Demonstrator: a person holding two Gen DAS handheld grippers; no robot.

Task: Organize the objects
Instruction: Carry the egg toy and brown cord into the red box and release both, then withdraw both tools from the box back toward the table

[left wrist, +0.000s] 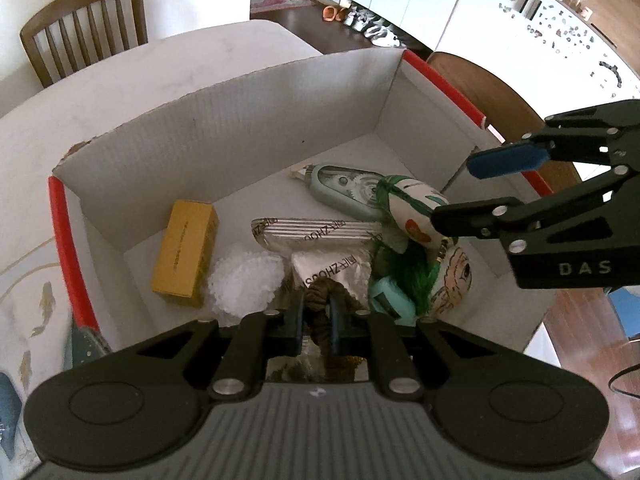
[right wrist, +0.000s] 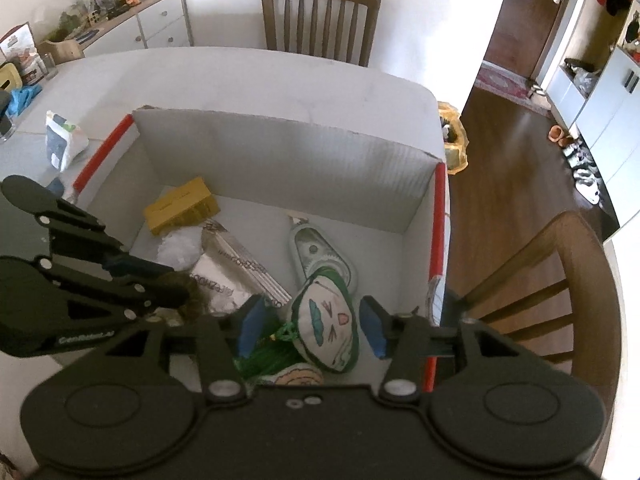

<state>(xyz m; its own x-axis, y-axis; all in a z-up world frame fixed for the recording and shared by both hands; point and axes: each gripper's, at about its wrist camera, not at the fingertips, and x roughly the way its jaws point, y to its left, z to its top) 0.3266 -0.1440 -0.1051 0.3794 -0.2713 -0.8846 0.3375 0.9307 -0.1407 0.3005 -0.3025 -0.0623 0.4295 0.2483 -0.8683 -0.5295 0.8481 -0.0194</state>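
A white cardboard box point(left wrist: 224, 128) with red-taped edges is set on the pale surface point(left wrist: 120, 80). Inside, from left to right, a yellow carton point(left wrist: 185, 252), a clump of white beads point(left wrist: 244, 284), silver foil packets point(left wrist: 316, 236), a correction-tape dispenser point(left wrist: 344, 190) and a painted egg-shaped toy point(left wrist: 412, 216) with green tassels are seen. The left tongs point(left wrist: 318, 316) are clamped narrowly on a brown braided band point(left wrist: 320, 300). The right tongs point(right wrist: 312, 330) are spread apart around the toy, untouched by the pads.

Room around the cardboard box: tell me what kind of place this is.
Most likely a home dining area. A white table with wooden chairs holds the box; a cluttered sideboard stands against the wall, and shoes line the floor by white cupboards.
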